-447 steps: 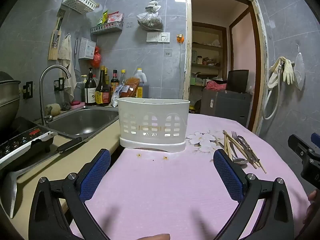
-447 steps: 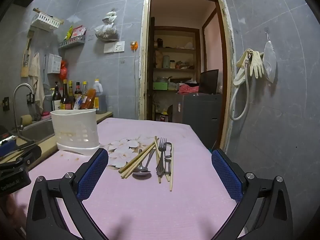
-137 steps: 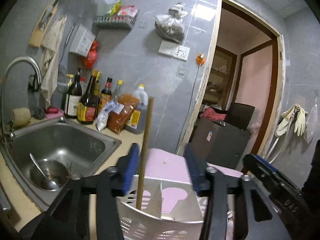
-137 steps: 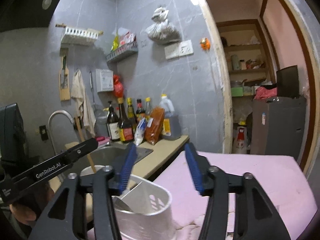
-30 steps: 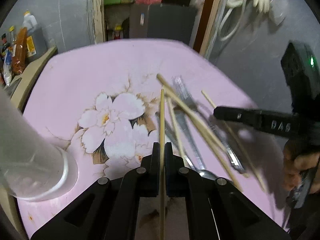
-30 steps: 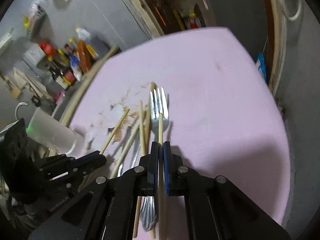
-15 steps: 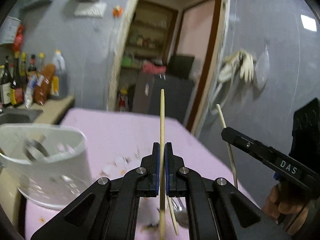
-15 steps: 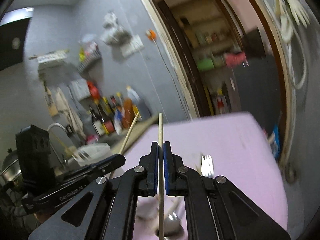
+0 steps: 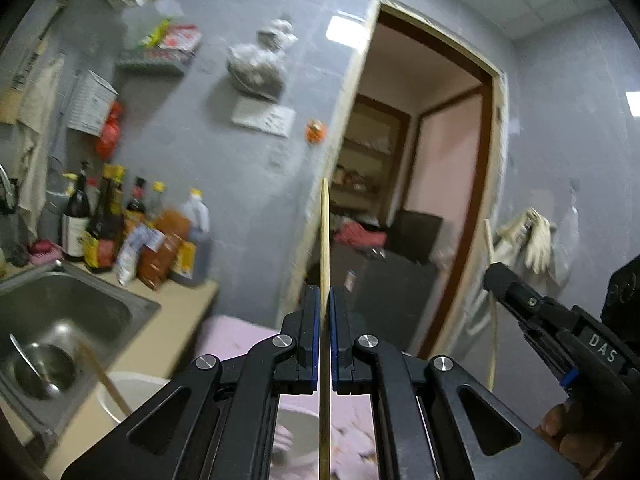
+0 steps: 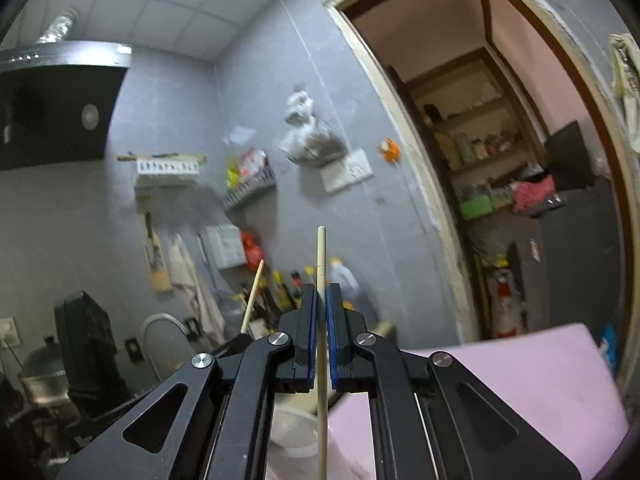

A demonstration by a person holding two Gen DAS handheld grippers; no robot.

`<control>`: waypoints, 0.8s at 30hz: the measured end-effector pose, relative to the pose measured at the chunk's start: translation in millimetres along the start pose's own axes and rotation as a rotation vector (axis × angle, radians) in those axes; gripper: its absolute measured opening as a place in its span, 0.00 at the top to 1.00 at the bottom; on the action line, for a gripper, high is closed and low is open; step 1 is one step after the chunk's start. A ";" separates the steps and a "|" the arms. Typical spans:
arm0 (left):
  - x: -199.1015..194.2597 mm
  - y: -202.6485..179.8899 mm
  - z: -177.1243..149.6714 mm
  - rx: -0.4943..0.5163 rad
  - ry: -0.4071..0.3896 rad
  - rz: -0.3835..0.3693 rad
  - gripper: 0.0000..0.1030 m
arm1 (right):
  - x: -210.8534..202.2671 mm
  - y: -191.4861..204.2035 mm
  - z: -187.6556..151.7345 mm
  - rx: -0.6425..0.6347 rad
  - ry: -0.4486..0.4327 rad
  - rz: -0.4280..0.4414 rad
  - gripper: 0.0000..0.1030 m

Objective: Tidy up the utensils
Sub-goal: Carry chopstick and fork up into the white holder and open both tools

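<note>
The left tongs [image 9: 325,312] are clamped tight on an upright chopstick [image 9: 324,240], held above the white utensil holder [image 9: 132,390] near the pink bench's [image 9: 236,332] sink-side edge. The right tongs [image 10: 321,308] grip a second chopstick [image 10: 321,256] — also upright, above the same holder.

Kitchen: grey tiled wall [image 9: 240,184], tiled ceiling [image 10: 192,4], wood-framed doorway [image 9: 492,160] to a shelved pantry, steel sink [image 9: 60,312], bottles [image 9: 100,232] on counter [image 9: 176,296], black hood [image 10: 56,100].
</note>
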State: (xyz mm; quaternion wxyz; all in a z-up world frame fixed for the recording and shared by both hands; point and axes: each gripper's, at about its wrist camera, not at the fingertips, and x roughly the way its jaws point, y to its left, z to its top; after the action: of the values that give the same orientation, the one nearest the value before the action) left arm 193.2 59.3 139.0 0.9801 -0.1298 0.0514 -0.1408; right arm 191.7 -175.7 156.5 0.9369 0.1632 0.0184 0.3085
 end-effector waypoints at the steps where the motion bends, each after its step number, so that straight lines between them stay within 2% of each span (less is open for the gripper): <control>1: -1.8 9.3 5.4 -0.011 -0.016 0.007 0.98 | 5.9 3.0 1.2 -0.001 -0.014 0.014 0.97; 5: -5.4 40.4 16.3 -0.035 -0.070 0.049 0.98 | 30.5 23.7 1.6 -0.045 -0.075 0.047 0.97; 11: -0.7 68.9 14.3 -0.052 -0.098 0.087 0.98 | 61.2 38.1 -14.5 -0.091 -0.107 0.044 0.97; 15: 3.3 76.7 6.6 -0.057 -0.112 0.098 0.98 | 73.4 36.5 -28.5 -0.106 -0.099 0.027 0.97; 20: 11.8 80.8 -5.8 -0.043 -0.107 0.158 0.98 | 86.1 26.4 -43.7 -0.085 -0.067 0.010 0.97; 24: 18.1 88.8 -16.3 -0.082 -0.098 0.190 0.98 | 96.3 15.3 -58.5 -0.059 -0.023 -0.005 0.97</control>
State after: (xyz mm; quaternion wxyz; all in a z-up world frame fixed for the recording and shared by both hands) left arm 231.6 132.5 98.2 0.9842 -0.1713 0.0212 -0.0387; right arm 253.0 -90.7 112.4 0.9423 0.1390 -0.0011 0.3045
